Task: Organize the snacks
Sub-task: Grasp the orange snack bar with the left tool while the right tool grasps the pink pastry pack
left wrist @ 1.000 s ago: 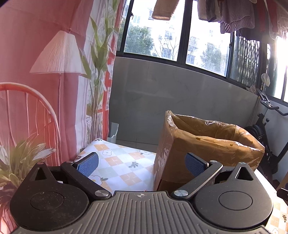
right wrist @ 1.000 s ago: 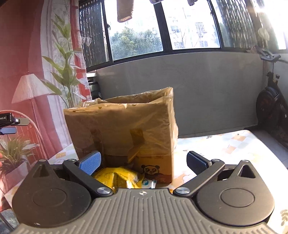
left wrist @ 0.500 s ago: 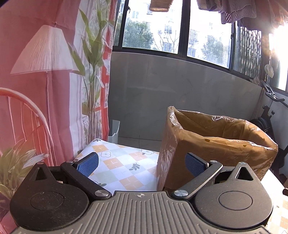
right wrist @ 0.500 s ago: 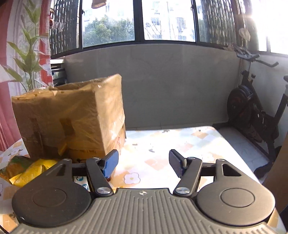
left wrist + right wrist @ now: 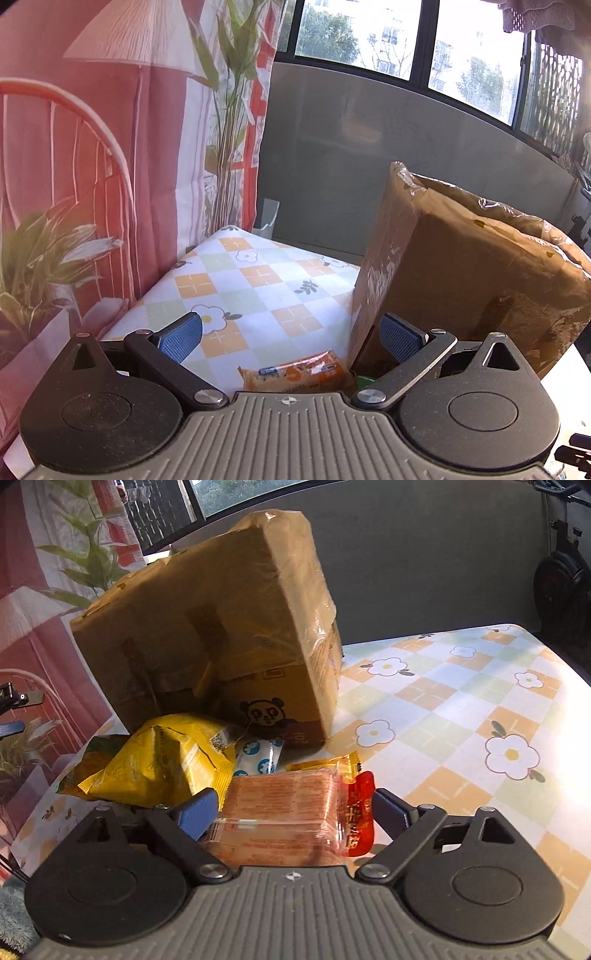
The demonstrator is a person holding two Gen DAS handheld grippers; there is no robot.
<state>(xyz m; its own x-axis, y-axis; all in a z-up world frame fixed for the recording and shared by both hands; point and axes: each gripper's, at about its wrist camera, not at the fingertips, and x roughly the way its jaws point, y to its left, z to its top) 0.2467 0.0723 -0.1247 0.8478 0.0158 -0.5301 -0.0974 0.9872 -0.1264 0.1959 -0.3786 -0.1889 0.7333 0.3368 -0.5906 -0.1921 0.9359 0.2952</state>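
Snack pile at box foot; right jaws spreading around clear cracker pack, nothing lifted yet.

The cardboard box (image 5: 221, 627) is seen standing on the checked tablecloth (image 5: 461, 709), with snacks heaped against its near side. A snag is judged likely there: the yellow bag (image 5: 155, 760) and the small white-and-blue packet (image 5: 258, 757) lie touching the clear cracker pack (image 5: 280, 812), so they could be dragged or pinched along with it; slippery film could also let it slide out. The right gripper (image 5: 291, 812) is opening, jaws wide, the pack lying between them, pads not seen pressing. The left gripper (image 5: 291, 332) is held spread and empty above an orange packet (image 5: 295, 373) beside the box.
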